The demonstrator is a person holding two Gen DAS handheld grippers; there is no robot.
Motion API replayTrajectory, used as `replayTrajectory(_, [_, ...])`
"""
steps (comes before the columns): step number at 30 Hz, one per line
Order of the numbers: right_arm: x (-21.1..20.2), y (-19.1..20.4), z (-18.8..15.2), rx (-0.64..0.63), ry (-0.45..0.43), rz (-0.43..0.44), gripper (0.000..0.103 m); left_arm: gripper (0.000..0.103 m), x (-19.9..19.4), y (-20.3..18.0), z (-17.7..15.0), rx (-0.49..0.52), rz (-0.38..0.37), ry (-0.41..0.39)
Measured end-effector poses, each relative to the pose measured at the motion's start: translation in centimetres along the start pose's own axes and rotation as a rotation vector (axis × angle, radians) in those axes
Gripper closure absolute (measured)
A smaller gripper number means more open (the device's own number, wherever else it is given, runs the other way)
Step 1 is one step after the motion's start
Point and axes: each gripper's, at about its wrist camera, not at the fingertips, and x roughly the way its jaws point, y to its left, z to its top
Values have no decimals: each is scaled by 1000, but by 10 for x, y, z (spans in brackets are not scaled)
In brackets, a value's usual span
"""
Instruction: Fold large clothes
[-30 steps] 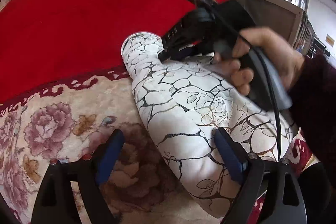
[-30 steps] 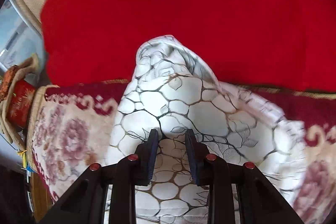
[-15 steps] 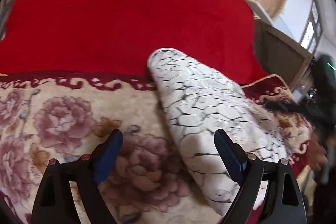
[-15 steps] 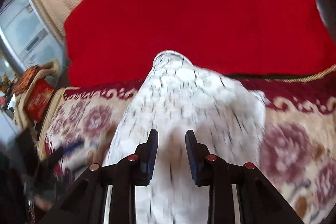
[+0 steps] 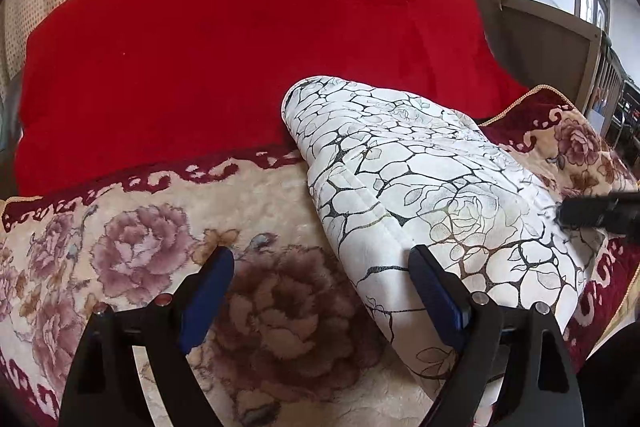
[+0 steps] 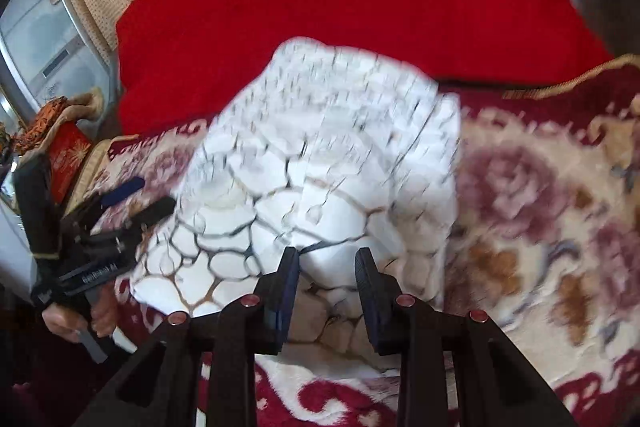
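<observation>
Since a second ago the right gripper (image 6: pixel 327 261) has drawn back off the white crackle-patterned garment (image 5: pixel 420 187); in the left wrist view it was then lying across the top of the bundle in a hand, and now only its dark tip shows at the right edge. Its jaws stand a little apart with nothing pinched; the near end of the garment lies beyond and below the tips, in a blurred picture. The left gripper (image 5: pixel 320 291) has its jaws wide apart, one finger over the floral blanket (image 5: pixel 140 247), the other over the garment's near-left edge, gripping nothing. The folded garment lies as a long bundle on the floral blanket, its far end reaching the red cover (image 5: pixel 240 47) behind, nearer the blanket's right edge. No containers show.
</observation>
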Motion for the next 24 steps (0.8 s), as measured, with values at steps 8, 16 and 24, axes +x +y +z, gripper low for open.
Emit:
replayTrajectory(8, [45,-31,-15,91,91,-59,67,14,-1,-8,-1,9,1,-4])
replayTrajectory(16, [10,-16,17,39,15,-90,66,13,-1,-6,0,8,-1,-2])
replayTrajectory(24, [48,1,44,47,46,-43,66,13,0,-6,0,13,1,-5])
